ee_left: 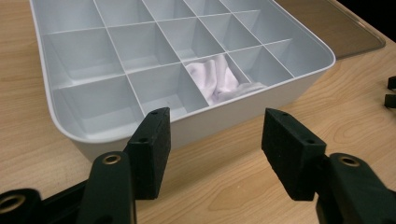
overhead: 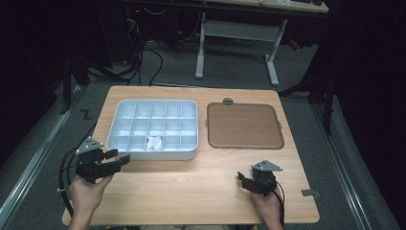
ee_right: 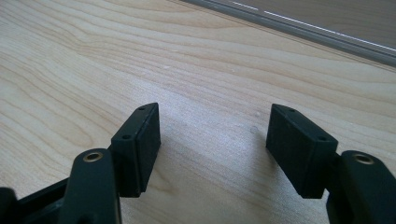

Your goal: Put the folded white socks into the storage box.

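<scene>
Likely a lab: dim room, floor cables (overhead: 143, 57), bare wooden table (overhead: 201, 191).

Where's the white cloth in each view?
High view: white cloth in the divided tray, front row, third compartment from the left.
Left gripper view: upper centre, in the tray's near row, beyond the open jaws.
Right gripper view: not in it; bare table ahead of the open jaws.
Shared landmark: the brown lid, at top right in both gripper views.

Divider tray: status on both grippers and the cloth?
Left gripper open beside tray. Right gripper open, empty. White cloth in front-row compartment. Nothing blocking.
</scene>
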### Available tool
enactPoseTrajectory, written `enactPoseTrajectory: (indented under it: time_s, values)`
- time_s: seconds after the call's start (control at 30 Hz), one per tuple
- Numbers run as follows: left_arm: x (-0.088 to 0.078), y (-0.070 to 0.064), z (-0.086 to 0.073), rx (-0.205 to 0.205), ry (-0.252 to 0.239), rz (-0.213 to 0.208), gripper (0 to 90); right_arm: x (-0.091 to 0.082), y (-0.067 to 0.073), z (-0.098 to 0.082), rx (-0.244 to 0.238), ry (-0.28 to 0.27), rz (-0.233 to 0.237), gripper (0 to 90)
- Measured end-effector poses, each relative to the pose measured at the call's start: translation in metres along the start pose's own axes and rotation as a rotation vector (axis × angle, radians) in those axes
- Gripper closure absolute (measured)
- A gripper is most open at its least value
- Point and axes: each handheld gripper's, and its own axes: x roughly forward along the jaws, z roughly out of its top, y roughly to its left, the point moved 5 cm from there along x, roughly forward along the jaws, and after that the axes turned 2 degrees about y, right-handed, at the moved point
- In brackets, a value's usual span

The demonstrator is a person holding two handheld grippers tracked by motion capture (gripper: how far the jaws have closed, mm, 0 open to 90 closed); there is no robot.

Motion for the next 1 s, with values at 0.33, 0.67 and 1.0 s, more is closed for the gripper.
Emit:
enactPoseTrajectory:
  time_s: [0.33,0.67,1.0]
  values:
    - [-0.002,0.004,-0.012,-0.016,0.012,-0.008,41.3,0.0,0.0,0.0,0.0,0.0,0.0,35.7]
    - [0.0,0.004,-0.023,-0.029,0.026,-0.016,41.0,0.0,0.0,0.0,0.0,0.0,0.0,35.7]
    - [0.006,0.004,-0.038,-0.048,0.046,-0.024,40.4,0.0,0.0,0.0,0.0,0.0,0.0,35.7]
